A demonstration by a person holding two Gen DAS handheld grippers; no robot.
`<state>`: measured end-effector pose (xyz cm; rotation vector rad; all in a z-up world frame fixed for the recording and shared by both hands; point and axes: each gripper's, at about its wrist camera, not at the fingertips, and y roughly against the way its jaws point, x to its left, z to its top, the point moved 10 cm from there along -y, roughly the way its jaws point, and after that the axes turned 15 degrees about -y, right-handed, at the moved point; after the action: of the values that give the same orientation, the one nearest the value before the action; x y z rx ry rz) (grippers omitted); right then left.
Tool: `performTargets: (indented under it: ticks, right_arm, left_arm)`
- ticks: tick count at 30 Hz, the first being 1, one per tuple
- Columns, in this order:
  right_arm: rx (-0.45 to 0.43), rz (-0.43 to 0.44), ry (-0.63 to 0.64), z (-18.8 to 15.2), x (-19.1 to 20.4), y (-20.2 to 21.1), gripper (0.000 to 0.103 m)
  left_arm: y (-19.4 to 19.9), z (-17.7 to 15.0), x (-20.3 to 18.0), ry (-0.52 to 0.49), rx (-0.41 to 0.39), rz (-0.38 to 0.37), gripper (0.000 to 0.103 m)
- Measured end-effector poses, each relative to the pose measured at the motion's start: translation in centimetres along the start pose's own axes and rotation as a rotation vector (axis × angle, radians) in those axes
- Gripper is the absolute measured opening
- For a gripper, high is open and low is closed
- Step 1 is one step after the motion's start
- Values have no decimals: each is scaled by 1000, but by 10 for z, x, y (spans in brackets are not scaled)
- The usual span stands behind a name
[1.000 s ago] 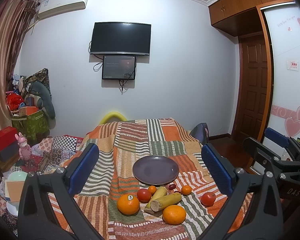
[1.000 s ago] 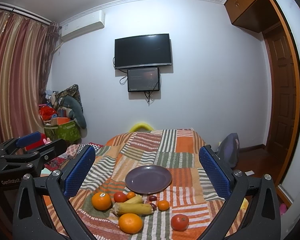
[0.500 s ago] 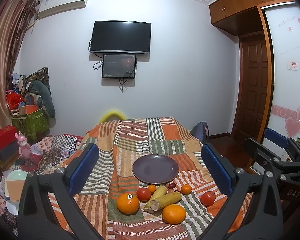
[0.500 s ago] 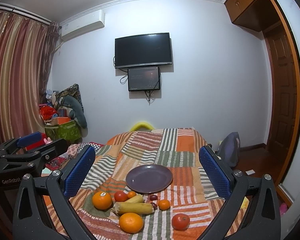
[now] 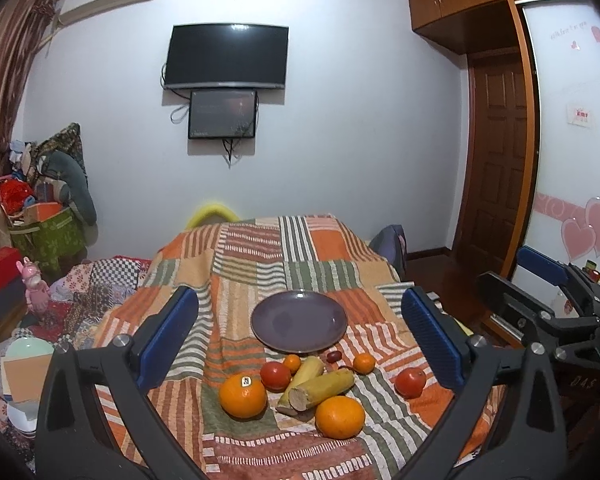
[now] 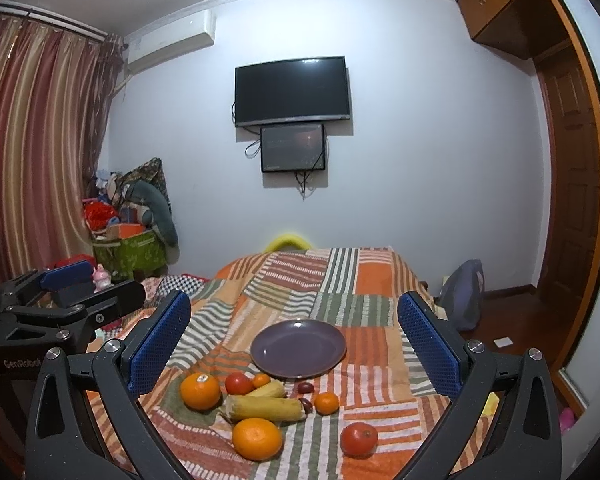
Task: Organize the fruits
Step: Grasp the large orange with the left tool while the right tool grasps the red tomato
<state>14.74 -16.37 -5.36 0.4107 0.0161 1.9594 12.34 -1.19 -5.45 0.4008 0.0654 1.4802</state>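
A: What lies nearest the left gripper (image 5: 300, 336)?

B: Its blue fingers (image 5: 168, 336) are spread wide and grasp nothing. Between them, closest in, sits a large orange (image 5: 340, 417), and toward the left finger a stickered orange (image 5: 243, 395). Two yellow corn pieces (image 5: 320, 386) lie side by side between those oranges, cut ends facing the camera.

A: And a little farther?

B: A tomato (image 5: 275, 376) touches the corn on the left-finger side, with a small mandarin (image 5: 292, 363) just behind it. Toward the right finger lie a dark red date (image 5: 333, 356), a second mandarin (image 5: 364, 363), and a second tomato (image 5: 410, 382) just beside that finger's pad.

A: Beyond the fruit?

B: An empty purple plate (image 5: 299, 322) rests on the striped patchwork cloth (image 5: 260, 272), centred between the fingertips. The fruit is all off the plate, just in front of its near rim.

A: The right gripper (image 6: 294, 344)?

B: Also released, fingers (image 6: 428, 348) wide apart, empty. From its view the large orange lies nearest, centred, the lone tomato toward the right finger, the plate farther on. The other gripper shows beside each view's outer edge.

A: Farthest?

B: A wall-mounted television (image 5: 226, 56) with a smaller screen (image 5: 223, 114) beneath it.
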Motion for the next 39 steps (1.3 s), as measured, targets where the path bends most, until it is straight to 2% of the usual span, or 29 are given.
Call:
performTargets:
  ticks: [2, 8, 12, 16, 22, 29, 37, 39]
  right_arm:
    - [22, -5, -9, -4, -8, -3, 100]
    - [110, -54, -35, -20, -45, -19, 85]
    - [202, -95, -62, -39, -76, -32, 78]
    - [269, -146, -60, -59, -101, -39, 77]
    - [379, -178, -81, -84, -126, -47, 77]
    - [449, -164, -113, -104, -135, -57, 77]
    - [538, -124, -156, -136, -139, -71, 77]
    - [569, -115, -160, -145, -140, -76, 77]
  left_arm:
    - [-10, -7, -2, -8, 34, -13, 88]
    - [-40, -32, -10, -31, 142, -71, 77]
    - [-64, -55, -20, -43, 226, -121, 77]
    - [-88, -79, -34, -70, 313, -167, 77]
    - [-113, -114, -54, -63, 444, -239, 77]
    - [-134, -148, -77, -53, 555, -291, 77]
    - [-149, -178, -91, -36, 637, -330, 77]
    - [-152, -183, -94, -36, 648, -330, 81]
